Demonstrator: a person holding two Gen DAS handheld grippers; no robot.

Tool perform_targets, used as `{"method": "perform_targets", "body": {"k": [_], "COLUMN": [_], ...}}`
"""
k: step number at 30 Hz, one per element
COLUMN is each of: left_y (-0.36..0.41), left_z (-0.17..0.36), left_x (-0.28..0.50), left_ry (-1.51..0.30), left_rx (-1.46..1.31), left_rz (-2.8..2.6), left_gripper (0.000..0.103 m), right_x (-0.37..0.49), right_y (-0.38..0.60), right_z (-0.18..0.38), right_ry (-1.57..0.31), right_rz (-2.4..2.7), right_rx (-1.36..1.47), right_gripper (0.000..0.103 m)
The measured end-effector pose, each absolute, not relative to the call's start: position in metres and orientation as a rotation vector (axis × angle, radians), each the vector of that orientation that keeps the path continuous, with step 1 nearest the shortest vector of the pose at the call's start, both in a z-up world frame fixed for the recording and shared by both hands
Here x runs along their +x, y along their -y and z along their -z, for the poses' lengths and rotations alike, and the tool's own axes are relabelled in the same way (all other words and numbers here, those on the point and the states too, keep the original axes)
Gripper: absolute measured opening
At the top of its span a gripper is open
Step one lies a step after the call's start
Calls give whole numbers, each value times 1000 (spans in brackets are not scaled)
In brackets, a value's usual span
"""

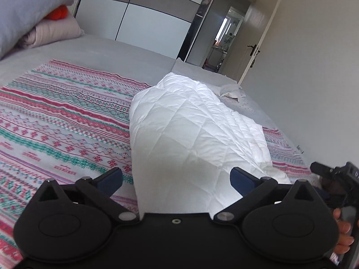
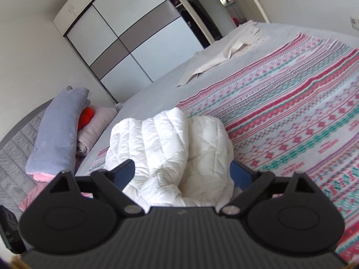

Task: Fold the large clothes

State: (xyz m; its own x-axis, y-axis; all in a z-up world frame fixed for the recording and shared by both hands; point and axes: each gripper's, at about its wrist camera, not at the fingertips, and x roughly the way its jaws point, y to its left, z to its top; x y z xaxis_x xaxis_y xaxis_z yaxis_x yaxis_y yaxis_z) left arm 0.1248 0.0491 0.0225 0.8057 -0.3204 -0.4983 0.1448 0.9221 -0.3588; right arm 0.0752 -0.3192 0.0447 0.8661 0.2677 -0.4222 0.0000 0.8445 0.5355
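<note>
A white quilted duvet (image 1: 193,134) lies bunched on the patterned bedspread (image 1: 56,121). My left gripper (image 1: 177,179) stands wide open with the near end of the duvet between its fingers, not pinched. In the right wrist view the same duvet (image 2: 170,148) is folded in thick rolls, and my right gripper (image 2: 182,174) is open around its near edge. The right gripper also shows at the right edge of the left wrist view (image 1: 336,179), held in a hand.
A grey pillow (image 2: 56,130), a pale pillow (image 2: 94,125) and an orange object (image 2: 86,116) sit at the bed's head. A beige cloth (image 2: 215,60) lies at the far side. A wardrobe (image 1: 139,20) and open door (image 1: 253,42) stand beyond the bed.
</note>
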Motion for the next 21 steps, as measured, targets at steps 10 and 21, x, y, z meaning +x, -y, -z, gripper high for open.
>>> {"method": "perform_targets", "body": {"k": [10, 21], "left_y": [-39, -28], "left_z": [-24, 11], "left_x": [72, 56], "left_ry": [-611, -668], "left_rx": [-206, -127], "left_rz": [185, 49], "left_gripper": [103, 103], "right_x": [13, -4], "right_y": [291, 260], "right_z": [-54, -26], "right_ry": [-530, -580], "right_rz": [-63, 21], "right_rx": [395, 236], "right_gripper": [100, 101]}}
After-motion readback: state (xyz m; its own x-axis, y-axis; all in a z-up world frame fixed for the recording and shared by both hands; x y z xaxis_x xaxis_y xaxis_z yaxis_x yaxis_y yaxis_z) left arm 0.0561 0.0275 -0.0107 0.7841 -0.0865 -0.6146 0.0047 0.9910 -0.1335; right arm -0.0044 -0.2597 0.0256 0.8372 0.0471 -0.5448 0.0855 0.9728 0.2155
